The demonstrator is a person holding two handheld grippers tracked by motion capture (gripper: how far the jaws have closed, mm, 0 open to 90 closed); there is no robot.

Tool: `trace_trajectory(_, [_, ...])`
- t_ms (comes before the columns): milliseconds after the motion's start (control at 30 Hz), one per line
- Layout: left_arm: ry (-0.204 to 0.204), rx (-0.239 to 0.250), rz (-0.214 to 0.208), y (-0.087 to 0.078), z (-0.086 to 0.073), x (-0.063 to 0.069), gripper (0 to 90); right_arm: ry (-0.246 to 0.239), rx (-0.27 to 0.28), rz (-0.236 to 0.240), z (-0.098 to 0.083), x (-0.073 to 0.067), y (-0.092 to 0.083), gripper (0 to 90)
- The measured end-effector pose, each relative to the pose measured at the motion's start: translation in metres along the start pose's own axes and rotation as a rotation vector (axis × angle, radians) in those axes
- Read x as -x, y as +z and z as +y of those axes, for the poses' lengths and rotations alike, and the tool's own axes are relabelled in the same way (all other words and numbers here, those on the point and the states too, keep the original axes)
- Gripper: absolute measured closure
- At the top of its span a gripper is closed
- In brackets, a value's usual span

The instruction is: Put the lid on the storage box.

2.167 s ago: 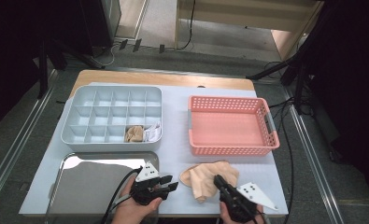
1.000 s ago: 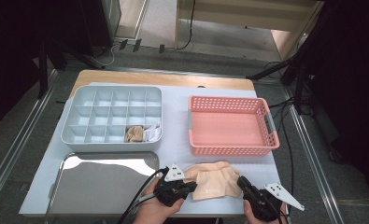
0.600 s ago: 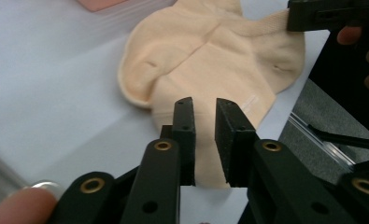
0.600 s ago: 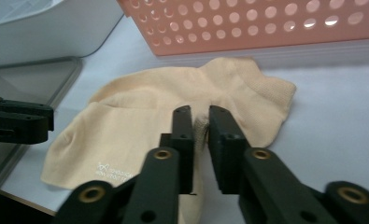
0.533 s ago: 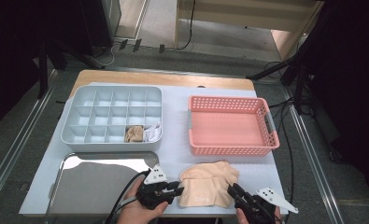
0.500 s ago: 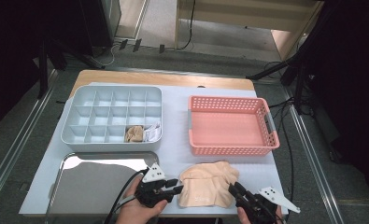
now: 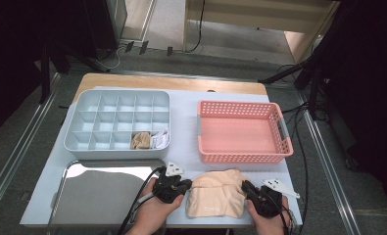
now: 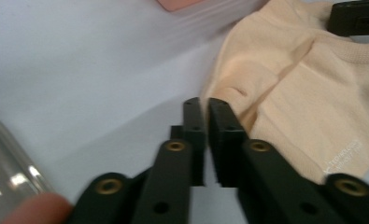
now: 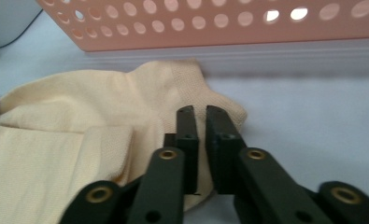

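- A folded, cream-coloured knitted cloth garment [image 7: 215, 196] lies on the pale blue table cover [image 7: 183, 127] at the near edge, just in front of the pink perforated plastic basket [image 7: 242, 129] and right of the shiny metal tray [image 7: 68, 196].
- The left gripper [image 7: 187, 183] sits at the garment's left edge. In the left gripper view its jaws have just been closing and stand nearly together, tips at the cloth's border [image 8: 247, 100]; whether a fold is pinched between them I cannot tell.
- The right gripper [image 7: 246, 187] sits at the garment's right edge, jaws likewise just closed to a thin gap over the cloth [image 9: 140, 102]; again the pinch itself is hidden.
- The relation that matters: the garment lies between the two grippers, its long side running left to right, one gripper at each end, both equally near.
- Judged from this, the next move is a two-handed lift or fold, which calls for both ends rising together.
- The grey compartment box [image 7: 117, 122] stands well apart behind.
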State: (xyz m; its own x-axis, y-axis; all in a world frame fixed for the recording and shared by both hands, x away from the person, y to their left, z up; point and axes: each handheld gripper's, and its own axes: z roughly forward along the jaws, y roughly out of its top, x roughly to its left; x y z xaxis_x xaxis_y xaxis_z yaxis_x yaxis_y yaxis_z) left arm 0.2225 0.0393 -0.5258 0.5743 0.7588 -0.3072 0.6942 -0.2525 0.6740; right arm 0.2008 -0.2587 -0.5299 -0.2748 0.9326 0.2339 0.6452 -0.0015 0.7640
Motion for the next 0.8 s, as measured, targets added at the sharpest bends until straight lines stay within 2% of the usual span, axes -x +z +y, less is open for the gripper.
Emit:
trace_trajectory(133, [-0.004,0.000,0.002,-0.003,0.001,-0.007,90.0,0.002,0.044,0.026,0.002,-0.004,-0.002,90.0])
trace_trajectory(233, [-0.006,0.005,0.012,-0.005,0.002,-0.012,90.0,0.015,0.049,-0.007,0.001,-0.003,-0.003,90.0])
trace_trajectory(333, [-0.011,0.008,0.009,-0.003,0.001,-0.014,90.0,0.029,0.046,-0.014,-0.001,0.002,-0.002,90.0])
trace_trajectory(400, [-0.018,0.016,0.005,-0.004,0.002,-0.016,89.8,0.052,0.055,-0.009,-0.001,0.005,-0.004,84.1])
trace_trajectory(433, [-0.019,0.025,0.003,-0.006,0.002,-0.016,87.7,0.063,0.059,-0.006,-0.001,0.006,-0.005,81.0])
trace_trajectory(500, [-0.023,0.037,0.014,-0.010,0.000,-0.016,78.3,0.054,0.063,-0.001,-0.001,0.007,-0.005,77.4])
trace_trajectory(567, [-0.029,0.044,0.009,-0.015,-0.004,-0.016,72.5,0.057,0.063,-0.011,-0.003,0.008,-0.006,75.3])
trace_trajectory(600, [-0.036,0.051,0.006,-0.019,-0.006,-0.016,69.4,0.063,0.071,-0.006,-0.004,0.008,-0.009,75.2])
trace_trajectory(667, [-0.054,0.058,-0.019,-0.025,-0.011,-0.017,69.0,0.081,0.091,0.006,-0.005,0.007,-0.020,75.0])
trace_trajectory(800, [-0.043,0.041,-0.053,-0.033,-0.020,-0.012,68.6,0.085,0.117,0.053,-0.012,0.000,-0.042,73.9])
